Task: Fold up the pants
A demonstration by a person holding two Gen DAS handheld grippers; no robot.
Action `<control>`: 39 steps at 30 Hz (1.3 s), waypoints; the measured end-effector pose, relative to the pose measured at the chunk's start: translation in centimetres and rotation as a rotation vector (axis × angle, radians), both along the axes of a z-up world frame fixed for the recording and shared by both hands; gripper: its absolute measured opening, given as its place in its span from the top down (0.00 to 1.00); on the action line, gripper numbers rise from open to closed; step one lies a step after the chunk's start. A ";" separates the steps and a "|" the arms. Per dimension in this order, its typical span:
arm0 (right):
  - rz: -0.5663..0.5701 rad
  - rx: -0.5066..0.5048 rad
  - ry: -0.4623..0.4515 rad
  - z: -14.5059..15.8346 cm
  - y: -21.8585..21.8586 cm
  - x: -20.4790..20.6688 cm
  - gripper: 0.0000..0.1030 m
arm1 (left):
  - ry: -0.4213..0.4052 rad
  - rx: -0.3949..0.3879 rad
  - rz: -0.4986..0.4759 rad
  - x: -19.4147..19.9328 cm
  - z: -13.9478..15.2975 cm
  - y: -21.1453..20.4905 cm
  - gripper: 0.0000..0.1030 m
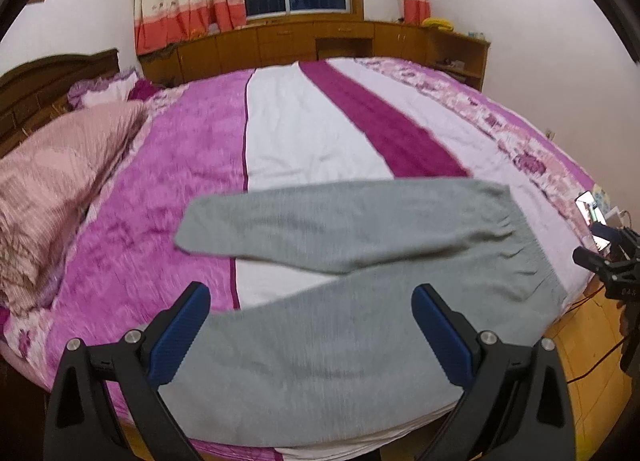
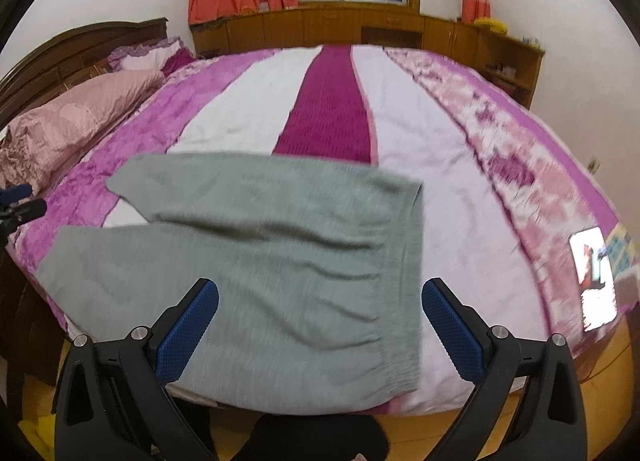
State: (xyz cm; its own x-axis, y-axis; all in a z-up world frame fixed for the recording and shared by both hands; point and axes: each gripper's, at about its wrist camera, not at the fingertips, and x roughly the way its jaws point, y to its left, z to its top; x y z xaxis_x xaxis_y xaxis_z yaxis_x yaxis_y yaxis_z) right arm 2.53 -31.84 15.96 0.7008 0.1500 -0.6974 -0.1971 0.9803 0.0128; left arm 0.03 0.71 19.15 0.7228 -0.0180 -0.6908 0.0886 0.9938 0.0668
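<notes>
Grey pants (image 1: 360,261) lie spread flat across the near edge of a bed (image 1: 200,165) covered in a pink, white and magenta striped quilt, the two legs parted toward the pillow (image 1: 52,181) end and the elastic waistband toward a lit phone (image 2: 592,281). The left gripper (image 1: 311,317) hovers above the nearer leg, its blue-padded jaws spread wide and empty. The right gripper (image 2: 320,313) hangs over the waistband area, likewise wide apart and holding nothing.

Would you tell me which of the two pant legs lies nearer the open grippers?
The lower leg of the grey pants, running along the bed's near edge; the other leg angles away toward the bed's middle.
</notes>
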 end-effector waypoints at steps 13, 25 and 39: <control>0.035 0.000 -0.046 7.6 -0.9 1.4 0.04 | 0.002 -0.041 -0.029 2.5 7.2 0.0 0.01; 0.055 -0.033 -0.044 9.9 -2.3 9.4 0.04 | 0.041 -0.054 -0.032 12.2 8.3 -1.1 0.01; 0.045 -0.012 0.132 1.0 -4.1 21.2 0.04 | 0.211 -0.027 -0.036 25.8 -1.2 -2.5 0.01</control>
